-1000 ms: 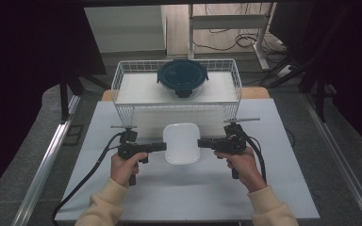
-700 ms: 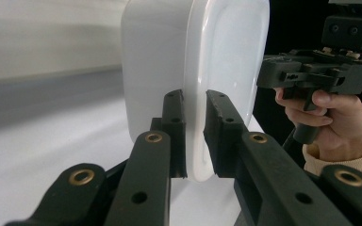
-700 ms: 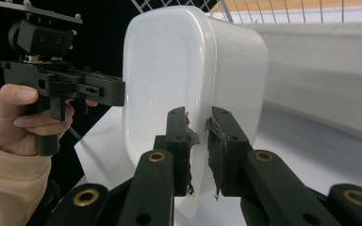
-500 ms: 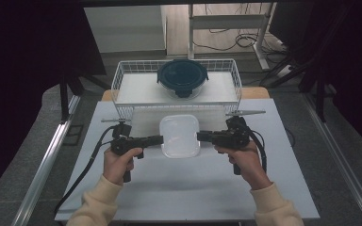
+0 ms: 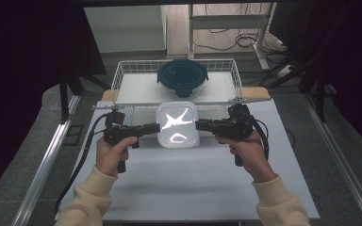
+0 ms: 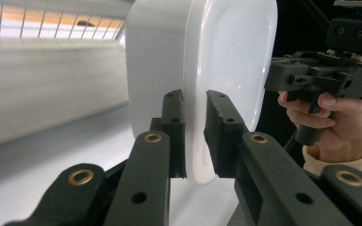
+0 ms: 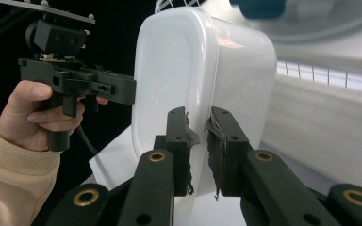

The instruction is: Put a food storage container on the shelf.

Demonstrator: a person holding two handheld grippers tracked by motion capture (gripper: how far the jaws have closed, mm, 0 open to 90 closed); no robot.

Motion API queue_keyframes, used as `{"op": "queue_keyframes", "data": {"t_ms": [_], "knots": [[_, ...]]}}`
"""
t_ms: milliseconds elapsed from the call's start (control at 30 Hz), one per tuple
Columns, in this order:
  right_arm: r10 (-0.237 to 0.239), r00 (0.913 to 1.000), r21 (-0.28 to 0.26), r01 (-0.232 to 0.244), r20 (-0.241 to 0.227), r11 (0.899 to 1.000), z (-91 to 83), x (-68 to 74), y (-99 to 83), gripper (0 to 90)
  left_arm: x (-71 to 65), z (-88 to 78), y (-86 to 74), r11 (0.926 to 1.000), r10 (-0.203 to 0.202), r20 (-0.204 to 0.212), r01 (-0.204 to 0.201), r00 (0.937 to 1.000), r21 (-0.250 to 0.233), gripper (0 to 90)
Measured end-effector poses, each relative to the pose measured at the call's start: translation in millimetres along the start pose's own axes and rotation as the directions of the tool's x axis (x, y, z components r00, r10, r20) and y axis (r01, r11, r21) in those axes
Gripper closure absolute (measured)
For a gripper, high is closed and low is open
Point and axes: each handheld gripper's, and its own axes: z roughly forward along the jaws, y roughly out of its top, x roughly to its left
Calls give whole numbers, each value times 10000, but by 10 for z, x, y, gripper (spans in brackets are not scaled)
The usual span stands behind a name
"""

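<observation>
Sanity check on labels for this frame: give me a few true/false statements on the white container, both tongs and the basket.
1. Both tongs clamp the white container's rim, one on each side. True: left tongs, right tongs, white container.
2. The white container sits inside the wire basket. False: it is held in front of the wire basket, outside it.
3. A dark blue round lidded container lies in the basket. True.
4. The left tongs are open and empty. False: their pads press on the container's rim.
5. The table cover is red. False: it is white.
</observation>
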Motion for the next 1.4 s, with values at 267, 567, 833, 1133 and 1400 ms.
{"op": "queue_keyframes", "data": {"t_ms": [267,567,833,1133,1400], "knots": [[-153,9998,-305,148,-159,9994,-81,77,211,786,-110,-81,232,9993,360,-4,-360,9994,-126,787],[-344,9994,-455,338,-109,9984,-134,133,391,788,-207,-141,396,9976,611,-69,-613,9981,-334,787],[-402,9992,-580,397,-66,9975,-169,150,530,788,-261,-167,570,9965,768,-72,-770,9970,-328,787],[-542,9985,-727,546,68,9959,-203,161,739,787,-347,-200,835,9936,1081,-235,-1088,9939,-314,786],[-610,9981,-695,615,94,9957,-211,166,994,787,-348,-221,1074,9939,1027,-182,-1034,9945,-395,786]]}}
